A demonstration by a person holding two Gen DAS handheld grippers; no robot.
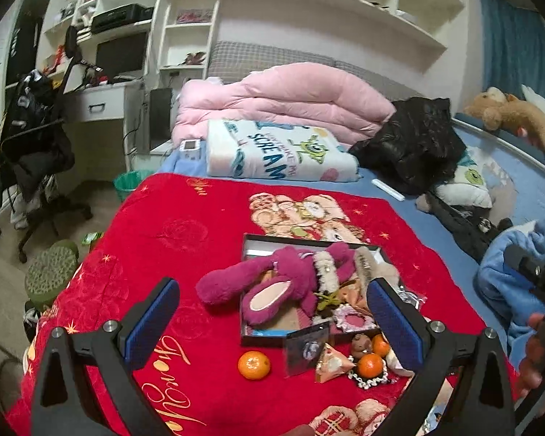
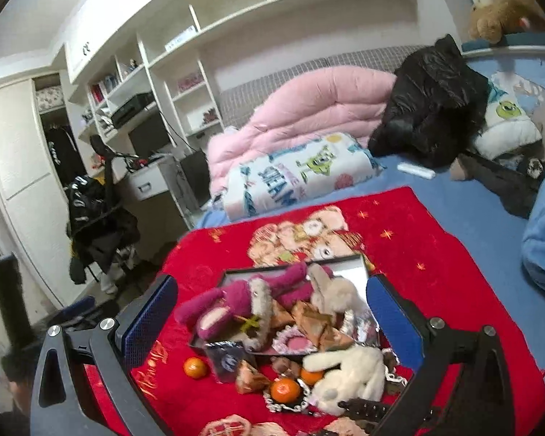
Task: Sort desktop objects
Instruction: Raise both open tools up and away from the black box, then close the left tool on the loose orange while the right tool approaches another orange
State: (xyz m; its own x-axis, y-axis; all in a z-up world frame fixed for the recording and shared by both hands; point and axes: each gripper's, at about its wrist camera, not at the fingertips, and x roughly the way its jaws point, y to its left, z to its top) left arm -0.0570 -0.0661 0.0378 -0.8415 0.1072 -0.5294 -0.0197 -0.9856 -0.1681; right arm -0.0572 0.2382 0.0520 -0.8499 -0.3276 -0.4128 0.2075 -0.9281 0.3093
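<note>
Both tools hang spread and empty above the near edge of the red blanket [image 1: 185, 218]: the left gripper [image 1: 272, 321] has its blue pads wide apart with nothing between them, and the right gripper [image 2: 272, 321] is equally parted and holds nothing.

The sorting looks partly done. A shallow open box [image 1: 249, 247] sits near the middle of the blanket and already carries a magenta plush bear [image 1: 272, 283], a beige furry toy [image 2: 332, 289], several folded golden packets [image 2: 309, 318] and a pink frilled item [image 2: 294, 341].

Much is left, to my eye. Loose things lie between the box's near side and the blanket's near edge: one orange [image 1: 253, 364] by itself toward the left, two more oranges [image 2: 285, 390] close together, a dark card case [image 1: 307, 348] leaning on the box's near wall, a small triangular packet [image 1: 332, 363], a white plush rabbit [image 2: 348, 378] and a beaded chain [image 2: 287, 405] touching the oranges. Neither gripper is committed to any of them yet.
</note>
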